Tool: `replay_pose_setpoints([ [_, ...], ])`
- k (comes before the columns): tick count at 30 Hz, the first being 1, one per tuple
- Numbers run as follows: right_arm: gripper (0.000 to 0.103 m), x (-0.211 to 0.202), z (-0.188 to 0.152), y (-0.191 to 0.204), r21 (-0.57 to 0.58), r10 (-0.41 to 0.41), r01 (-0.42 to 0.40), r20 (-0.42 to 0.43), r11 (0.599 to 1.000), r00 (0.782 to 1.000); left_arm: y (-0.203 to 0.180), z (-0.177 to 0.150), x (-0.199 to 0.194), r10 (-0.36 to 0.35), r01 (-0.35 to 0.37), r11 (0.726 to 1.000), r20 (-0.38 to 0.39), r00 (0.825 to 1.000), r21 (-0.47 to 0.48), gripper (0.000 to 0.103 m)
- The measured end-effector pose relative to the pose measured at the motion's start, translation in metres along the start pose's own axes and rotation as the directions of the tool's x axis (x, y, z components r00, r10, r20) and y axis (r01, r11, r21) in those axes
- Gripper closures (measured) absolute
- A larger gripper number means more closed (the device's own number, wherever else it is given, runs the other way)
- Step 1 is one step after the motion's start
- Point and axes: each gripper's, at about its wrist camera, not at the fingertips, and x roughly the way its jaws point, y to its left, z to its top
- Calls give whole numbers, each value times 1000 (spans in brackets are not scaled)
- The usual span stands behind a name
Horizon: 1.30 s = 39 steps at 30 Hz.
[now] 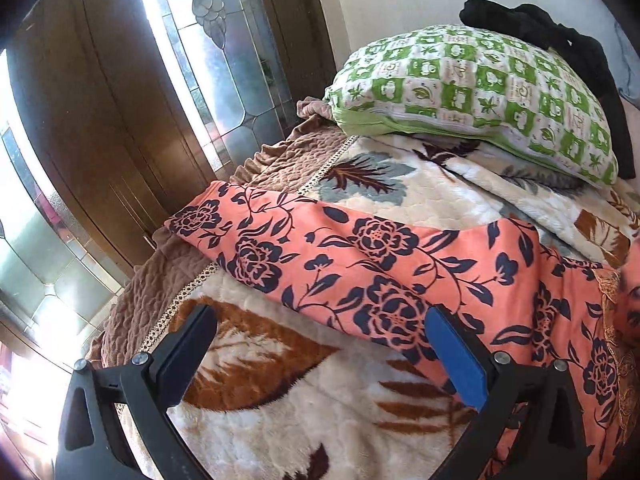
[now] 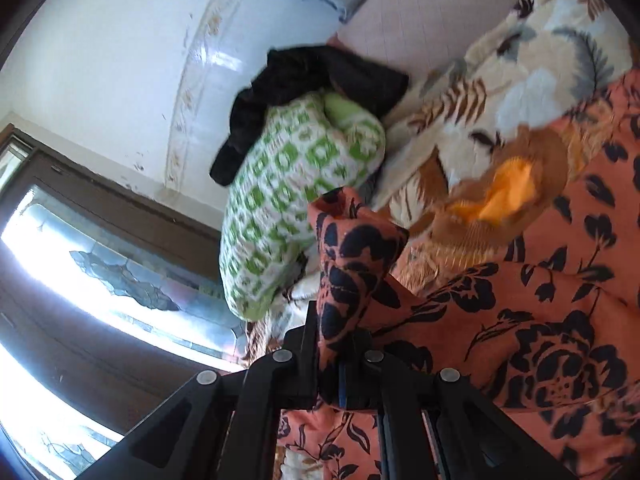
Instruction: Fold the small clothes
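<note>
An orange garment with dark navy flowers (image 1: 360, 256) lies spread across a cream leaf-print blanket (image 1: 288, 408) on a bed. My left gripper (image 1: 320, 332) is open and empty, just above the blanket, its blue-padded right finger (image 1: 456, 356) at the garment's near edge. In the right wrist view my right gripper (image 2: 332, 340) is shut on a bunched fold of the same orange garment (image 2: 352, 252), which rises between its fingers. The rest of the garment (image 2: 560, 320) spreads to the right. A lace and yellow patch (image 2: 504, 196) shows on it.
A green-and-white checked pillow (image 1: 480, 92) lies at the head of the bed with a black cloth (image 1: 560, 36) draped behind it. A brown quilted bedspread edge (image 1: 160, 288) hangs at the left. Wooden doors with patterned glass (image 1: 100, 120) stand beyond the bed.
</note>
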Motion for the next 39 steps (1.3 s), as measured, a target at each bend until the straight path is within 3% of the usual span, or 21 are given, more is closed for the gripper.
replay_pose_setpoints([
  [4, 87, 51, -44, -7, 5, -63, 64, -151, 998, 987, 12, 5, 10, 8, -8, 1000, -27, 1000, -16, 0],
  [6, 57, 64, -59, -12, 6, -63, 66, -221, 998, 973, 16, 7, 14, -9, 7, 999, -52, 999, -40, 0],
  [7, 29, 66, -66, -15, 16, -24, 29, -250, 999, 968, 19, 7, 16, -20, 16, 998, -62, 998, -54, 0],
  [8, 25, 61, -72, -14, 15, 26, -23, -252, 1000, 967, 21, 8, 17, -31, 26, 997, -70, 997, -69, 0],
  [10, 19, 48, -77, -2, -61, 43, -60, -256, 996, 966, 22, 7, 17, -55, 48, 995, -80, 995, -90, 0],
  [13, 20, 23, -73, 5, -143, 68, -105, -245, 984, 967, 15, 6, 12, -92, 86, 993, -73, 993, -82, 0],
  [14, 21, 12, -68, 4, -163, 53, -90, -219, 982, 974, 10, 6, 8, -101, 97, 993, -61, 993, -66, 0],
  [18, 45, -37, -39, -11, -223, -74, 47, -116, 974, 990, -21, 2, -5, -182, 183, 983, -31, 983, 30, 0],
  [22, 49, -93, -5, -46, -263, -261, 245, -27, 933, 965, -63, -10, -23, -234, 231, 959, -1, 972, 166, 0],
  [26, 49, -145, 28, -86, -232, -377, 375, 38, 897, 925, -100, -24, -31, -262, 255, 929, -9, 965, 268, 0],
  [30, 49, -169, 45, -123, -191, -426, 425, 34, 885, 904, -131, -40, -15, -243, 259, 905, -89, 966, 337, 0],
  [32, 57, -167, 49, -143, -169, -452, 445, -6, 879, 892, -145, -52, -1, -199, 243, 890, -151, 968, 387, 0],
  [33, 63, -165, 50, -153, -146, -453, 444, -28, 884, 891, -148, -55, 3, -191, 239, 891, -159, 969, 386, 0],
  [37, 63, -163, 58, -151, -140, -462, 452, -44, 881, 886, -141, -53, 1, -219, 268, 908, -182, 959, 322, 0],
  [39, 63, -166, 60, -144, -163, -460, 450, -26, 878, 888, -138, -50, -7, -247, 283, 914, -153, 957, 291, 0],
])
